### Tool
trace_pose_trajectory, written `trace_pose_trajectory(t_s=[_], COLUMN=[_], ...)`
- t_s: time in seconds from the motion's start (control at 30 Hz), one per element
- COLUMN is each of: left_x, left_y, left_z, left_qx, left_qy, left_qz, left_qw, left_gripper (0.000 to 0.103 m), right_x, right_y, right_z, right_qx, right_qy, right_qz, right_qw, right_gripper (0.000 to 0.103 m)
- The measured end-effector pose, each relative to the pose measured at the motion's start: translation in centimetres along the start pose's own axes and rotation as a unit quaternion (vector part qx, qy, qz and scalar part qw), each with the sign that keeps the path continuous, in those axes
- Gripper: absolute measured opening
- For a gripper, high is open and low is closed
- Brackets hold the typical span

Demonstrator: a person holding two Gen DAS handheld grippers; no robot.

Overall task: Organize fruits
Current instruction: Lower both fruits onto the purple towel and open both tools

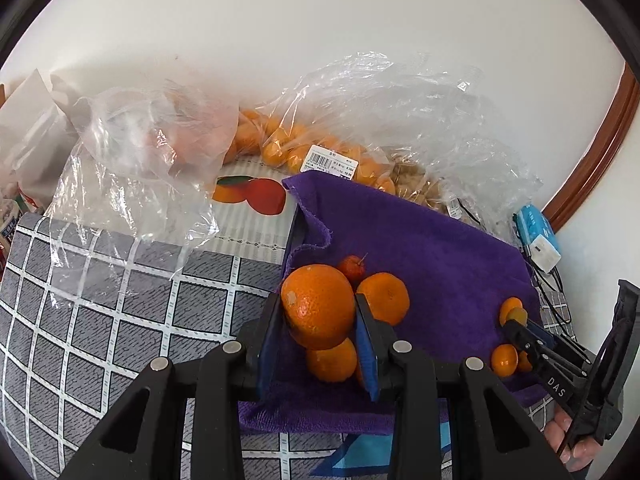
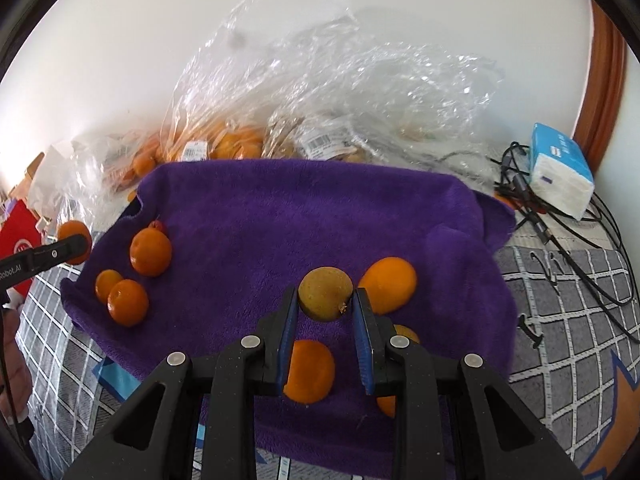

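My left gripper (image 1: 318, 306) is shut on a large orange (image 1: 318, 306) above the left end of the purple towel (image 1: 420, 240). Two more oranges (image 1: 384, 298) and a small red fruit (image 1: 352, 267) lie under and behind it. My right gripper (image 2: 325, 299) is shut on a yellow-brown round fruit (image 2: 325, 299) above the towel's (image 2: 300, 216) right part. Small orange kumquats (image 2: 390, 285) lie on the towel around it. The left group of oranges (image 2: 151, 251) shows at the towel's left end. The right gripper (image 1: 516, 320) also shows in the left wrist view.
Clear plastic bags (image 1: 384, 120) with more small oranges (image 1: 280, 144) stand behind the towel against the white wall. A blue tissue pack (image 2: 560, 172) and black cables (image 2: 560, 232) lie at the right. The grey checked tablecloth (image 1: 100, 300) spreads around. A red box (image 2: 18, 248) is at far left.
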State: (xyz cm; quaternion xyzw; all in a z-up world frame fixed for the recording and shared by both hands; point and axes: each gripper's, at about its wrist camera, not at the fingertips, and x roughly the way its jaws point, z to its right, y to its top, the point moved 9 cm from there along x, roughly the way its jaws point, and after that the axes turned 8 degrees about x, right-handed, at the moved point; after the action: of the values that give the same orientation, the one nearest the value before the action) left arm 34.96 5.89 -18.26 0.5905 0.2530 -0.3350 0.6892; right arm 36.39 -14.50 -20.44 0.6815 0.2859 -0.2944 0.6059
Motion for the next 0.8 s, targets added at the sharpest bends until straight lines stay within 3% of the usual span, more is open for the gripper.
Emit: trace_pose_trajectory(t_s=[0.4, 0.8], left_x=[3.2, 3.8], left_y=[-0.1, -0.6], left_z=[1.0, 1.2], left_qx=[0.005, 0.008], left_qy=[0.006, 0.011], left_qz=[-0.025, -0.036], left_qw=[0.9997, 0.9993], left_gripper=[0.033, 0.033], right_x=[1.7, 1.0], right_y=[-0.9, -1.1], right_z=[-0.1, 0.0], right_qx=[0.000, 0.005], right_qy=[0.016, 0.010], right_qz=[-0.021, -0.025], right_qw=[1.000, 1.000], right_gripper=[0.027, 0.029])
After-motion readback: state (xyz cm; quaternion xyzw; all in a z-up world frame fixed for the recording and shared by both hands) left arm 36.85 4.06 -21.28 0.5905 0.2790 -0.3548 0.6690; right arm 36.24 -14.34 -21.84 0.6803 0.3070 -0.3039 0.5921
